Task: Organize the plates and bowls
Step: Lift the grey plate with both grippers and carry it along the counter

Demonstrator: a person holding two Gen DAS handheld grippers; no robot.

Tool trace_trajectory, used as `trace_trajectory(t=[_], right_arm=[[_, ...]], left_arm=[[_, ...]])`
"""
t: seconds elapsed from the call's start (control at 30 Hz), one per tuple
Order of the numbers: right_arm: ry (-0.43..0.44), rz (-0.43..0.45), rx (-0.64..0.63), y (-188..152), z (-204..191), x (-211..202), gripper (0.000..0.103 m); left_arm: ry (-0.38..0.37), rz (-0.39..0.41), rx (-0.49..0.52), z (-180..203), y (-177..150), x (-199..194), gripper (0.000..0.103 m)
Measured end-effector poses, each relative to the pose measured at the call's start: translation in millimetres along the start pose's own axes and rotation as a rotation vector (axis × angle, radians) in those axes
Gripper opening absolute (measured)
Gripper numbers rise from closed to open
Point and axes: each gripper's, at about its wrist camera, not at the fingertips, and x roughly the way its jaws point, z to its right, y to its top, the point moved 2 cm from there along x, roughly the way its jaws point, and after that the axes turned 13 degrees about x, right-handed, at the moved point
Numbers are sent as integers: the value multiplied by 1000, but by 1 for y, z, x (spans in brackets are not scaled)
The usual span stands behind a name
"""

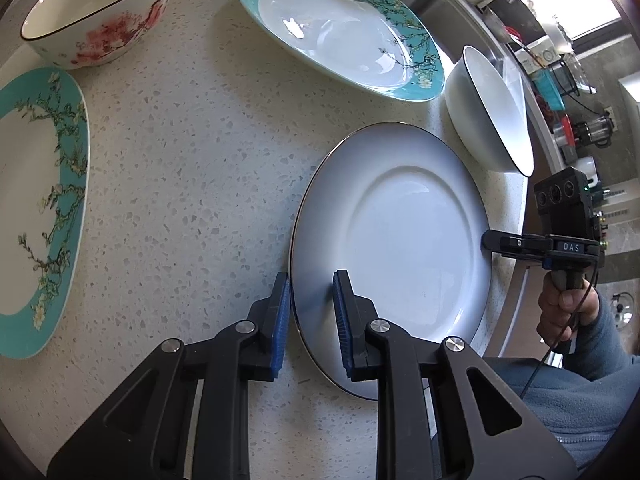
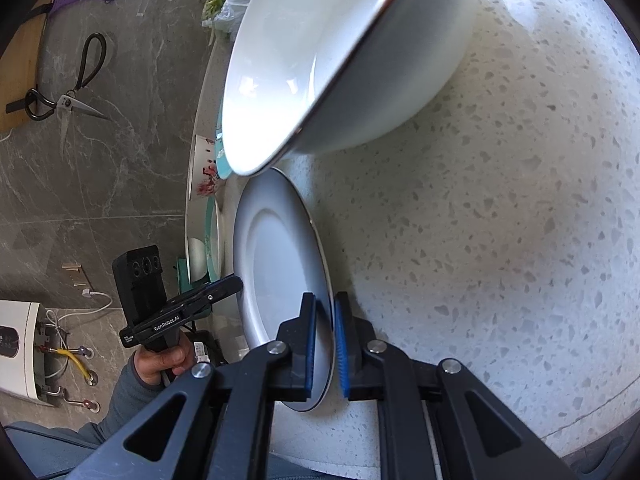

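A pale blue-white plate (image 1: 400,240) with a thin dark rim lies on the speckled counter (image 1: 180,160). My left gripper (image 1: 310,276) straddles its near-left rim, blue pads pinching the edge. My right gripper (image 1: 486,240) bites the opposite rim. In the right wrist view the right gripper (image 2: 325,298) is shut on the plate (image 2: 280,272), whose edge sits between the pads. The left gripper (image 2: 236,282) meets the far rim there. A white bowl (image 1: 492,112) stands just past the plate.
Two teal floral plates lie on the counter, one at the back (image 1: 340,32) and one at the left (image 1: 36,208). A white bowl with red blossoms (image 1: 100,12) stands at the back left. The counter's edge curves close on the right, by a hand (image 1: 560,308).
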Motion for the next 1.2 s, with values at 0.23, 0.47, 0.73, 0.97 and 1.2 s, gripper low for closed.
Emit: trace_trajectory(t=[0.23, 0.47, 0.73, 0.97, 1.2], right_arm=[[-18, 1, -18, 0, -8, 3, 13], [-23, -6, -29, -1, -19, 6, 13], [-25, -48, -83, -11, -49, 20, 13], [-35, -128, -148, -33, -79, 58, 14], [-75, -207, -204, -60, -96, 102, 13]], left_arm=[[9, -3, -13, 5, -7, 0, 19], [11, 13, -43, 10, -20, -11, 19], [40, 61, -84, 12, -53, -50, 18], [73, 86, -177, 0, -106, -78, 19], [92, 108, -284, -26, -172, -93, 19]])
